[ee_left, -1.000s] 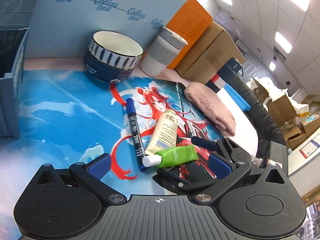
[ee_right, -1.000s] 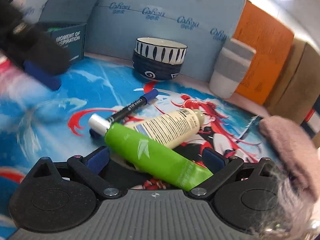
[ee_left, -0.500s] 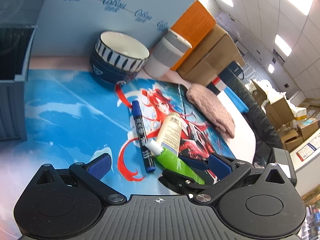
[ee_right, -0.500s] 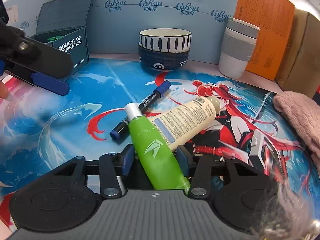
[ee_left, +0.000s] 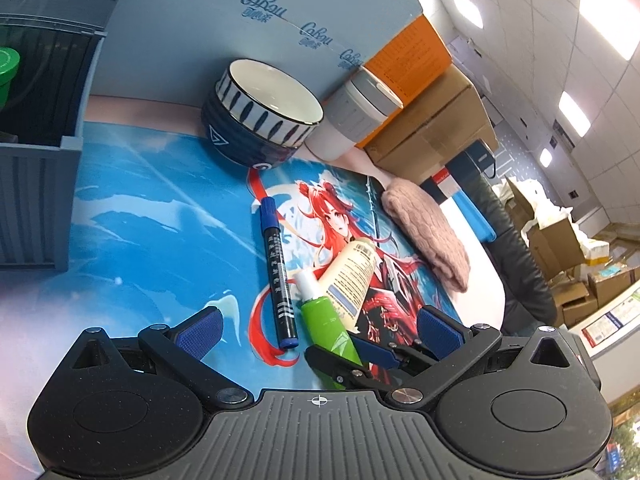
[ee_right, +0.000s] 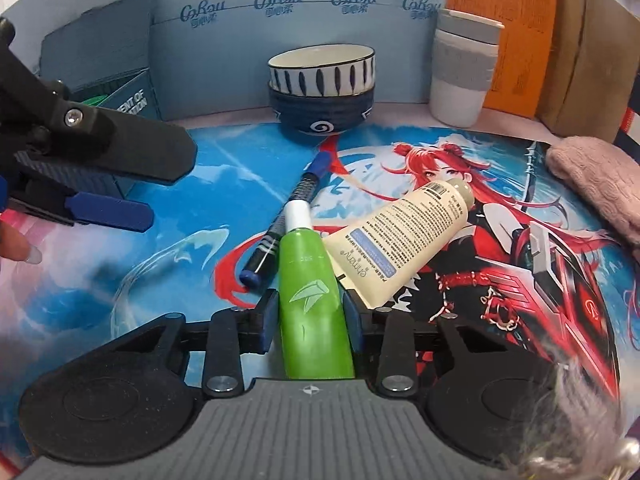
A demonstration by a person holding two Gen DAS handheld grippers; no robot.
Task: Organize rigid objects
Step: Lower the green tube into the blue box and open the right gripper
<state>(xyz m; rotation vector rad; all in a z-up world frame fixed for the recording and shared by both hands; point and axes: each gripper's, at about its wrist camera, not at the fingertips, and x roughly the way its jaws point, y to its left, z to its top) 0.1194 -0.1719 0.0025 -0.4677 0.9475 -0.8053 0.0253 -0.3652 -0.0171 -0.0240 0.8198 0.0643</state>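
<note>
1. While the right gripper (ee_right: 312, 320) clamps its blue pads on the lower body of the green tube (ee_right: 312, 300), the white cap points away toward the back wall; the tube looks just raised or barely resting on the printed mat (ee_right: 160, 260), and which one I cannot tell.
2. Right beside it, the cream tube (ee_right: 404, 240) lies flat, its crimped end just beside the green one, and the blue marker (ee_right: 284, 224) lies slanted on the other side, passing under the white cap.
3. Over on the left, the left gripper (ee_left: 316, 328) hangs above the mat with its fingers spread wide, nothing between them.
4. Further out, a pink knitted cloth (ee_left: 428, 228) sits at the mat's right edge.
5. At the back, the striped bowl (ee_right: 320, 92) and the grey-sleeved cup (ee_right: 464, 68) stand upright against the blue board.
6. Back left, the grey crate (ee_left: 36, 184) stands open, a green lid showing inside it, so one item seems stowed.
7. My read: early going. One tube is in hand, while the cream tube and marker wait loose on the mat, and the crate looks like the likely destination.
</note>
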